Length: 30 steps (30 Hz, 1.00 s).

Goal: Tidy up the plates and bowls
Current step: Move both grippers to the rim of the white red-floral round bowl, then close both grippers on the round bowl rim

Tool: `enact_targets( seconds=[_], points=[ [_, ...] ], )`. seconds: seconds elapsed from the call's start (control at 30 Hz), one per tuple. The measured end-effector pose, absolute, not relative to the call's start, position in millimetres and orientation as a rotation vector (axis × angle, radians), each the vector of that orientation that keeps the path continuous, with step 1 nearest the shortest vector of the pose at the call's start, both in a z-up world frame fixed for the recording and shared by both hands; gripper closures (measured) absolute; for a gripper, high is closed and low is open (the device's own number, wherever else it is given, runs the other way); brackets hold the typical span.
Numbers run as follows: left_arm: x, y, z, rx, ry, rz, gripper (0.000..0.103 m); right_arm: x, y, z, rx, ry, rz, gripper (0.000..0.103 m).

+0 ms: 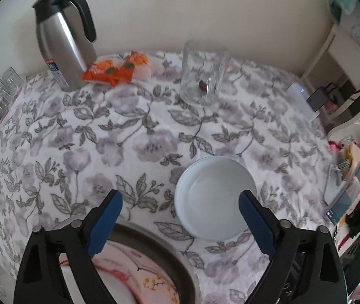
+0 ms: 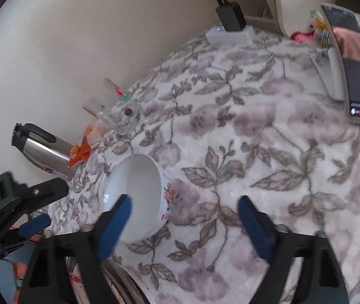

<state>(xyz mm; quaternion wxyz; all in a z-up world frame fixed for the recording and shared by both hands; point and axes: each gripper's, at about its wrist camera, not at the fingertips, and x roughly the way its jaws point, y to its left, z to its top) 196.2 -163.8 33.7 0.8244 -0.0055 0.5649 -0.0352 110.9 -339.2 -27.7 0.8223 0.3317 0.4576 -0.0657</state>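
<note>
While both hand-held grippers gape empty, white bowl (image 1: 214, 197) beneath left one's (image 1: 180, 217) right finger.

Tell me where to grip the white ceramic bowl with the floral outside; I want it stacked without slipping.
Probably the rim of the white ceramic bowl: it stands upright and empty on the floral tablecloth, so one finger can go inside and one outside the thin wall. Come from above on the near side, where the open right gripper already brackets it.
</note>
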Motion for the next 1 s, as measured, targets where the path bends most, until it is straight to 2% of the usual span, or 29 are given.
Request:
enact_targets(
  seconds=[0.13, 0.57, 0.8, 1.0],
  points=[
    [215, -175, 9, 0.000, 1.304, -0.074, 0.015, 120, -337, -42, 0.721, 1.002, -0.129, 0.025],
    [251, -186, -43, 0.036, 1.412, -0.037, 0.031, 143, -321, -71, 0.719, 1.075, -0.084, 0.041],
    [260, -185, -65, -0.002, 1.457, -0.052, 0.048, 151, -318, -76, 0.720, 1.080, -0.072, 0.060],
    [262, -194, -67, 0.003, 1.449, -0.087, 0.051, 155, -314, -76, 0.748, 1.071, -0.024, 0.080]
  ],
)
